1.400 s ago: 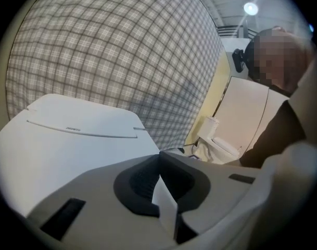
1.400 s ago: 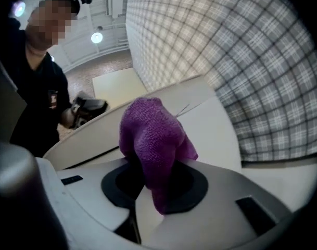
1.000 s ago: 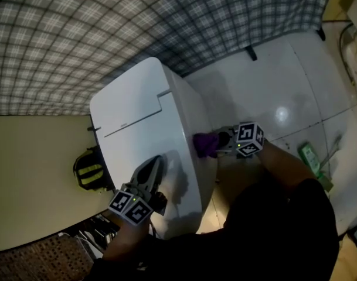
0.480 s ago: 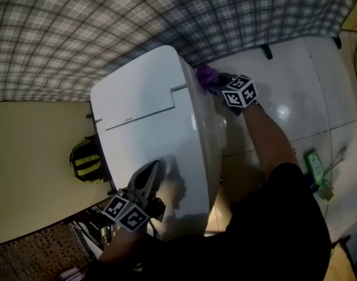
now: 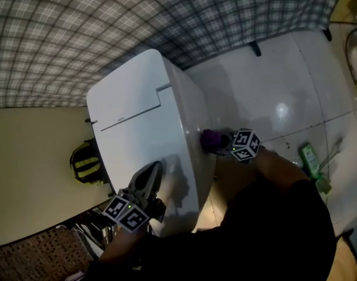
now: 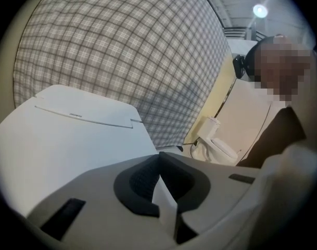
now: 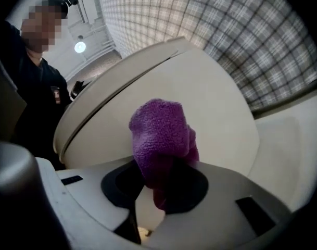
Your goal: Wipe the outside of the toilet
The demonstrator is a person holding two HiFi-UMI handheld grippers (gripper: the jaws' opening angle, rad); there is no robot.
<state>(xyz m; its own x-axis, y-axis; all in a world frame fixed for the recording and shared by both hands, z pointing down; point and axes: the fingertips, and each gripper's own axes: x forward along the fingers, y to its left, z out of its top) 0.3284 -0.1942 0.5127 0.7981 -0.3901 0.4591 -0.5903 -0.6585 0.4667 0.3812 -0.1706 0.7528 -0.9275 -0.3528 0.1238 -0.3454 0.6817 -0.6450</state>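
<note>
Right gripper (image 5: 222, 141) pinches a purple cloth (image 5: 210, 139) between its jaws and holds it at the right side wall of the white toilet (image 5: 143, 116), where the cloth appears to touch the bowl just below the lid's edge. Plaid fabric (image 5: 137, 22) fills the space behind the toilet. Left gripper (image 5: 153, 171) rests on the closed lid near its front edge, jaws pressed together with nothing between them. A green bottle (image 5: 310, 157) lies on the tiled floor (image 5: 272, 86) to the right.

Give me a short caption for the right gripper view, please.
Purple cloth pinched in the right gripper, facing the white toilet and its curved side, plaid curtain behind.
</note>
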